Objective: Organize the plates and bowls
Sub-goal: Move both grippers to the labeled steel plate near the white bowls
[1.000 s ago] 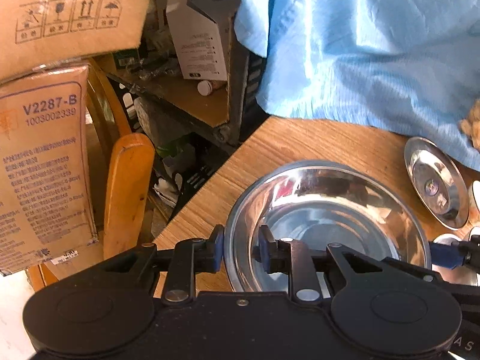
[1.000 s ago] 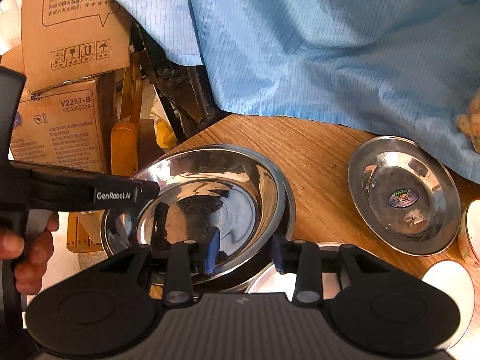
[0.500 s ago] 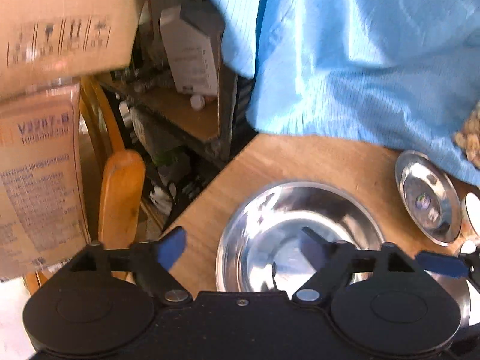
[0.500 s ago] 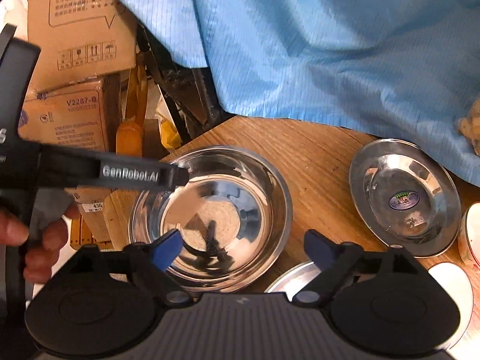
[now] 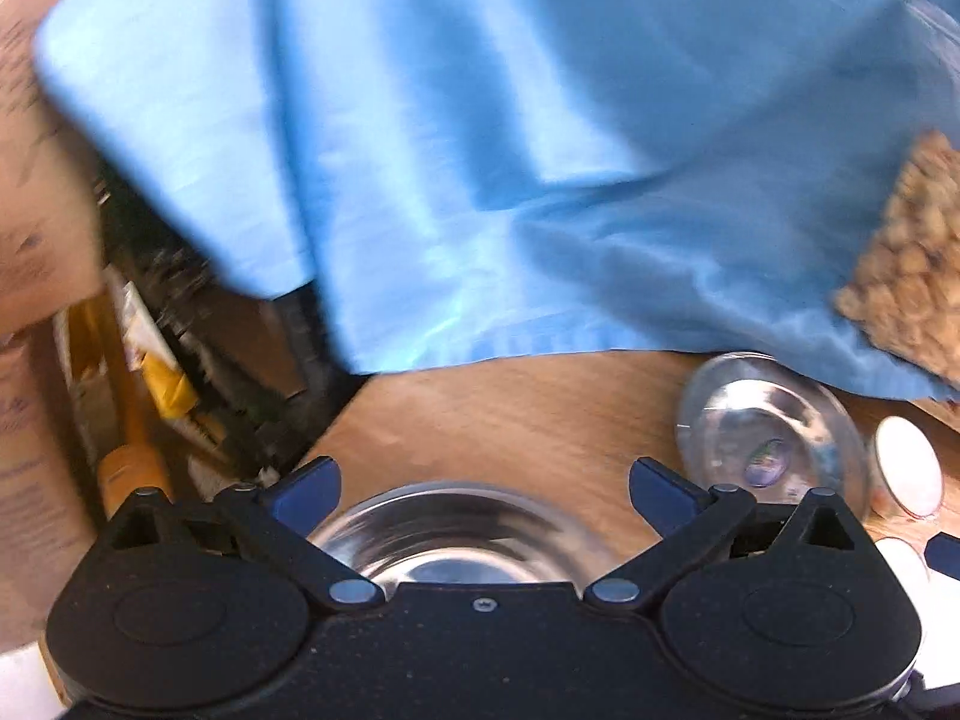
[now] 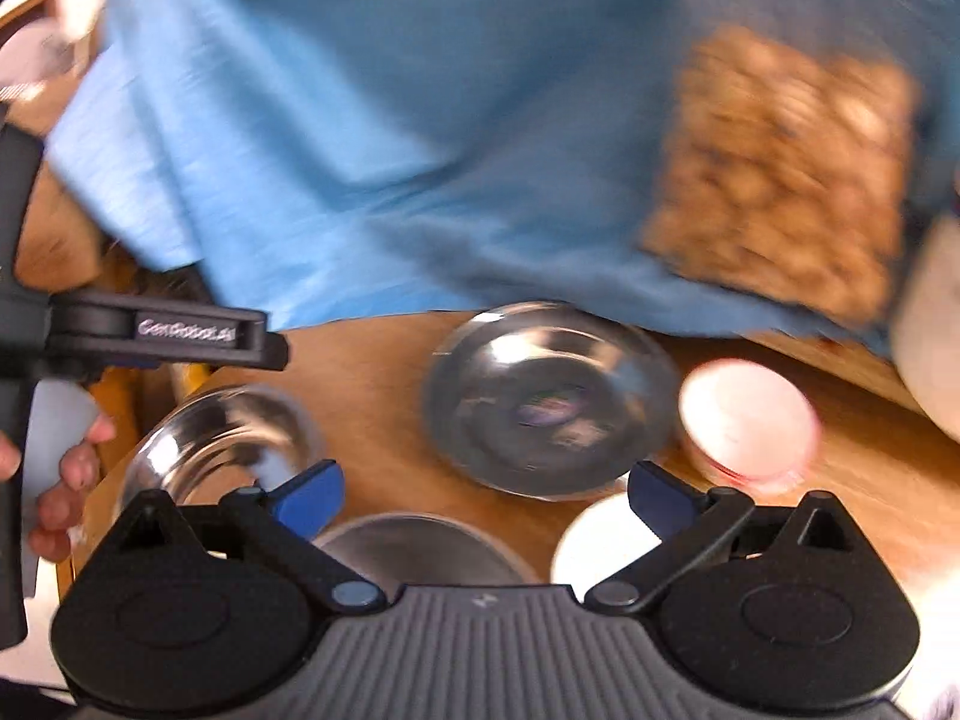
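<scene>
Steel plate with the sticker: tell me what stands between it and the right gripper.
Nothing visible. The right gripper is open and empty, and only bare wooden table lies between its fingers and the steel plate ahead.

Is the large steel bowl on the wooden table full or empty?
Empty: the large steel bowl shows only bare shiny metal inside.

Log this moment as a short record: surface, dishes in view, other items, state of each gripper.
surface: wooden table
steel dishes: large steel bowl near the table's left edge; steel plate with a sticker at its centre
white dishes: white bowl right of the steel plate
other: blue cloth; bag of nuts on the cloth
left gripper: jaws have just been opening, wide apart, nothing between
right gripper: likewise, holding nothing
</scene>
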Demonstrator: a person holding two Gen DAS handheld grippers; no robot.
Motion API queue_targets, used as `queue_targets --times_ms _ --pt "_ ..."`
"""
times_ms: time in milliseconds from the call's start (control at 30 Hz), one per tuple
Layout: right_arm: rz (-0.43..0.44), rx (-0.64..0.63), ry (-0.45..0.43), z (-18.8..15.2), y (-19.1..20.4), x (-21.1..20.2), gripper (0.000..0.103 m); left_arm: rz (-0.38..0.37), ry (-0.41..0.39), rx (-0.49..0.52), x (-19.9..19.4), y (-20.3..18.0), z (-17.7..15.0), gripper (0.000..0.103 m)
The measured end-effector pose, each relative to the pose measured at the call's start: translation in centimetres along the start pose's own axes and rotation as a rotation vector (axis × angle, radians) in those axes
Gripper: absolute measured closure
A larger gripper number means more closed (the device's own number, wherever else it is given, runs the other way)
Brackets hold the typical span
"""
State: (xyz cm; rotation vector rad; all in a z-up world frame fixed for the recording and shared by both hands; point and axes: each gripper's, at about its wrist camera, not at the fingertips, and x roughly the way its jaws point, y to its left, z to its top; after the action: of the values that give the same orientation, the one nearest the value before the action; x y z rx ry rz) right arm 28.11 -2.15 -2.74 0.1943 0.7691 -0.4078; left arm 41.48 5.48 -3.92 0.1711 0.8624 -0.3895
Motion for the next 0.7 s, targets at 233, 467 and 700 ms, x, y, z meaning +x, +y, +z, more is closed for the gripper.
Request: queue_targets --times_ms 233,467,700 --pt "0.039 0.105 0.06 0.6 -4.5 0.5 0.0 -0.033 0.021 0.082 1.2 -5.2 0.8 0.001" --pt "0.123 0.233 0.13 1.0 -7.6 3.2 0.001 -0.012 0.082 0.165 3.1 -7.6 0.8 0.001" --pt "0.211 0.41 0.176 2.1 -10.8 5.2 0.004 0.042 0.082 0.261 5.7 -8.8 1.5 0.001"
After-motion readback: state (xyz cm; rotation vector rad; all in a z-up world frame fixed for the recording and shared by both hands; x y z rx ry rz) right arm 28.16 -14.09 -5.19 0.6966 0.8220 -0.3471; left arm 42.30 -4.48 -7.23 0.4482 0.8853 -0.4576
